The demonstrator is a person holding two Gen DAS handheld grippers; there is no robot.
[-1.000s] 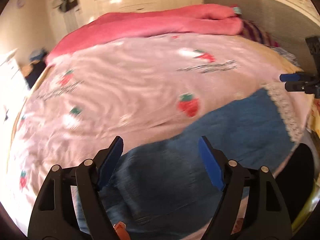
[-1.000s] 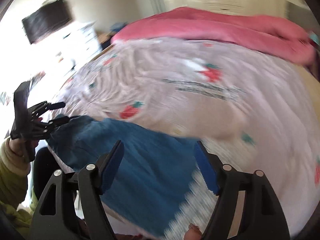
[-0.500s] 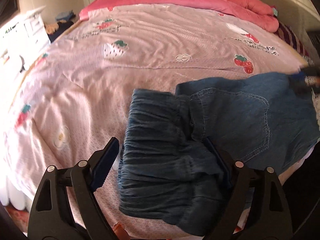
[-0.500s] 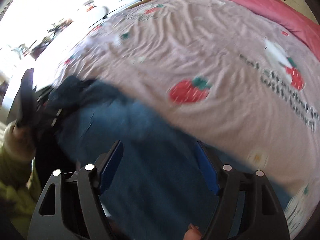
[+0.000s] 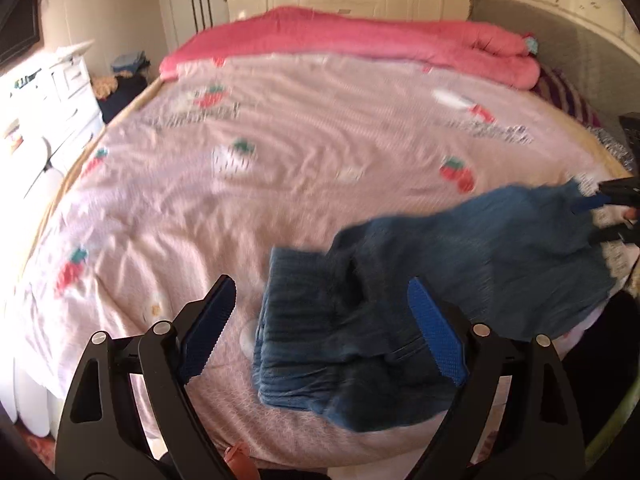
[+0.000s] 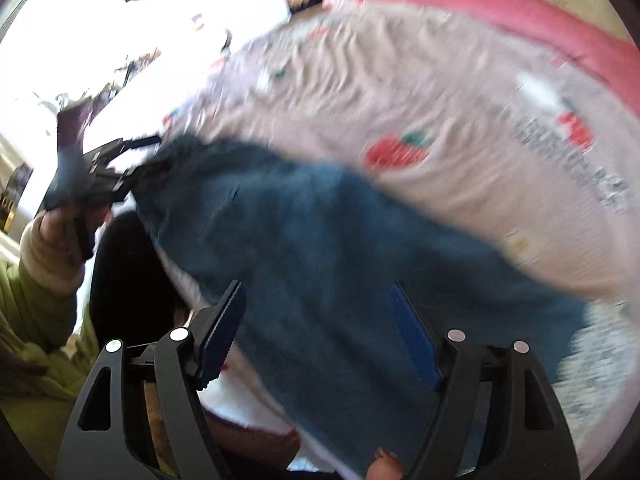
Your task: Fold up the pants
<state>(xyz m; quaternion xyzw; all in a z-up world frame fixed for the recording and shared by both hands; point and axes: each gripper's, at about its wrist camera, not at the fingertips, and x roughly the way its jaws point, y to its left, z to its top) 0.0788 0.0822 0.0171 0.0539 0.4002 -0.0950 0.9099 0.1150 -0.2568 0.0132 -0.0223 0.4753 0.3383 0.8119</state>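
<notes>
Left wrist view is showing the blue denim pants (image 5: 404, 304) lying near the front edge of the bed, on the pink strawberry-print sheet (image 5: 248, 208). Their long axis is running from the gathered waistband, bunched between the tips of the left gripper (image 5: 320, 320), out toward the right side of the sheet, where the far end is reaching the right gripper (image 5: 600, 208). The left gripper's jaws are standing wide apart, and its blue pads are pressing on nothing, with the waistband lying loose between them. Beyond the pants, most of the sheet is lying bare up to the rolled pink blanket (image 5: 360, 44) along its far edge. A white dresser (image 5: 52, 100) is standing off the sheet's left edge.

Right wrist view is blurring heavily. The pants (image 6: 340, 248) are stretching as a long band across the sheet's (image 6: 420, 92) near edge, from the left gripper (image 6: 132, 160) at upper left down to the right gripper (image 6: 316, 320). The right gripper's jaws are standing well open over the denim, gripping nothing. The sheet is lying open above the pants up to the pink blanket (image 6: 520, 12). A green sleeve (image 6: 36, 308) is showing at the left.
</notes>
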